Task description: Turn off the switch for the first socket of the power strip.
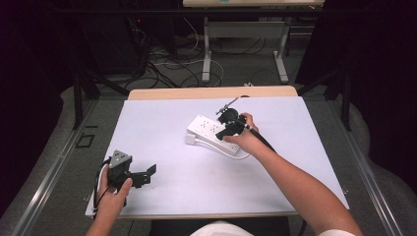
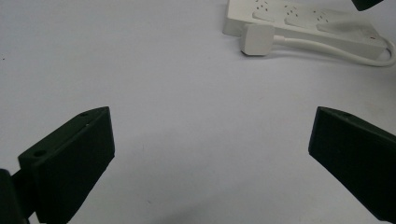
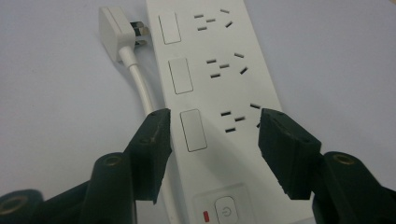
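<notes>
Right gripper poised over the power strip, jaws half open and gripping nothing.

Your jaws straddle the strip mid-table; close carelessly and a pad may snag the white cord beside it, dragging the plug, or press a rocker switch. Your left gripper rests wide open and empty near the table's front edge.

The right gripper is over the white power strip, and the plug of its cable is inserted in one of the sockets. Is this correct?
Not fully. The right gripper is over the white power strip, but the plug is not inserted in a socket. It lies on the table beside the strip's end with its prongs bare. The right gripper view shows this.
</notes>
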### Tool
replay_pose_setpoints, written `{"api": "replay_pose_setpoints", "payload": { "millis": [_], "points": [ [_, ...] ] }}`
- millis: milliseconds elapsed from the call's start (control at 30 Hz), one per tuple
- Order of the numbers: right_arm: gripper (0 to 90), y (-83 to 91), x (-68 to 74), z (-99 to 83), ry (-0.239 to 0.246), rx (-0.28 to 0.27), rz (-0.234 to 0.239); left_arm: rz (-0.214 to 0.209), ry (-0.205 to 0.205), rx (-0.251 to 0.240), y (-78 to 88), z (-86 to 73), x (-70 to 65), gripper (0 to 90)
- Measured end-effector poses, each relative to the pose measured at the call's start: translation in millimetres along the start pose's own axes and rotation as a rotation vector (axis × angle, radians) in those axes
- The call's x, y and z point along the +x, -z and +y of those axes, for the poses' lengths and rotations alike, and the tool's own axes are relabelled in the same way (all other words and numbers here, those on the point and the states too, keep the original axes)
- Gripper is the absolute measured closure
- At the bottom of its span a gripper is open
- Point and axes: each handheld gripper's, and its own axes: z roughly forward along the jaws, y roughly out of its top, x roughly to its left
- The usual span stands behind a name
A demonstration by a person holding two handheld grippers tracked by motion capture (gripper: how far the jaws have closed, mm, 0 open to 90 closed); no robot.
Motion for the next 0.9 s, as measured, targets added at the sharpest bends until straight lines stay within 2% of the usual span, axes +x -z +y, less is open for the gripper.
{"api": "replay_pose_setpoints", "payload": {
  "millis": [33, 67, 100, 133, 200, 233, 267, 300, 333, 367, 400, 467, 500, 533, 567, 633, 667, 700, 733, 767, 800, 833, 867, 900],
  "points": [
    [49.9, 3.0, -1.2, 3.0, 0.023, 0.066, 0.003, -0.001, 0.000, 0.000, 0.1, 0.0, 0.0, 0.1],
    [51.1, 2.3, 0.5, 3.3, -0.003, 0.068, 0.005, -0.001, -0.001, -0.001, 0.0, 0.1, 0.2, 0.1],
    [51.1, 2.3, 0.5, 3.3, -0.003, 0.068, 0.005, -0.001, -0.001, -0.001, 0.0, 0.1, 0.2, 0.1],
    [54.6, -4.6, 1.0, 2.3, -0.015, -0.009, 0.024, -0.001, -0.001, -0.002, 0.0, 0.0, 0.2, 0.1],
    [57.7, 0.1, -0.1, 6.0, 0.008, 0.094, 0.025, -0.001, -0.001, -0.003, 0.1, 0.0, 0.2, 0.1],
    [59.2, 0.3, 1.1, 7.0, -0.007, 0.115, 0.021, -0.001, -0.001, -0.003, 0.1, 0.0, 0.2, 0.1],
    [61.0, -6.0, 1.2, 4.6, -0.006, 0.032, 0.040, -0.001, -0.002, -0.002, 0.0, 0.1, 0.3, 0.1],
    [63.1, -2.1, -0.3, 7.4, 0.022, 0.109, 0.038, -0.001, -0.001, -0.002, 0.0, 0.0, 0.2, 0.1],
    [65.3, -7.1, 2.4, 5.5, -0.017, 0.046, 0.048, -0.001, -0.001, -0.002, 0.1, 0.0, 0.2, 0.1],
    [66.8, -9.6, 2.2, 5.0, -0.013, 0.020, 0.054, -0.001, -0.001, -0.002, 0.1, 0.0, 0.2, 0.1],
    [68.4, -8.2, 2.9, 5.9, -0.019, 0.058, 0.056, -0.001, -0.003, -0.002, 0.1, 0.0, 0.3, 0.1],
    [71.9, -10.8, 2.0, 6.1, -0.002, 0.050, 0.049, -0.001, -0.003, -0.001, 0.1, 0.0, 0.5, 0.1],
    [73.3, -9.0, 3.4, 6.8, -0.019, 0.088, 0.048, -0.001, -0.003, -0.001, 0.1, 0.0, 0.5, 0.1],
    [75.1, -12.2, 2.6, 6.0, -0.005, 0.054, 0.047, -0.001, -0.003, 0.000, 0.1, 0.0, 0.5, 0.1],
    [76.5, -10.5, 0.8, 7.7, 0.022, 0.100, 0.044, -0.001, -0.003, 0.000, 0.0, 0.0, 0.5, 0.2],
    [78.5, -12.5, 2.6, 6.7, -0.011, 0.087, 0.044, -0.001, -0.003, 0.000, 0.0, 0.0, 0.4, 0.1],
    [81.1, -16.3, 1.3, 5.7, 0.008, 0.039, 0.046, -0.001, -0.003, 0.000, 0.0, 0.0, 0.4, 0.1],
    [82.9, -17.9, 1.7, 5.0, -0.003, 0.024, 0.046, -0.001, -0.004, 0.000, 0.0, 0.0, 0.5, 0.1],
    [84.7, -14.4, 0.7, 7.2, 0.009, 0.090, 0.045, -0.001, -0.004, 0.000, 0.0, 0.0, 0.5, 0.1],
    [86.2, -19.3, 1.7, 4.6, -0.015, 0.021, 0.047, -0.001, -0.004, 0.000, 0.0, 0.0, 0.5, 0.1],
    [87.6, -22.1, 0.6, 4.1, -0.002, -0.009, 0.048, -0.001, -0.004, 0.000, 0.0, 0.0, 0.5, 0.1],
    [88.8, -8.9, -1.7, 11.8, 0.035, 0.214, 0.038, 0.000, -0.004, 0.000, 0.0, 0.0, 0.5, 0.1],
    [89.5, -13.4, 0.6, 8.9, -0.002, 0.160, 0.042, 0.000, -0.004, -0.001, -0.1, 0.0, 0.5, 0.1],
    [90.0, -22.7, 1.9, 4.3, -0.021, 0.029, 0.046, 0.000, -0.004, -0.001, -0.1, 0.0, 0.5, 0.1]
  ]
}}
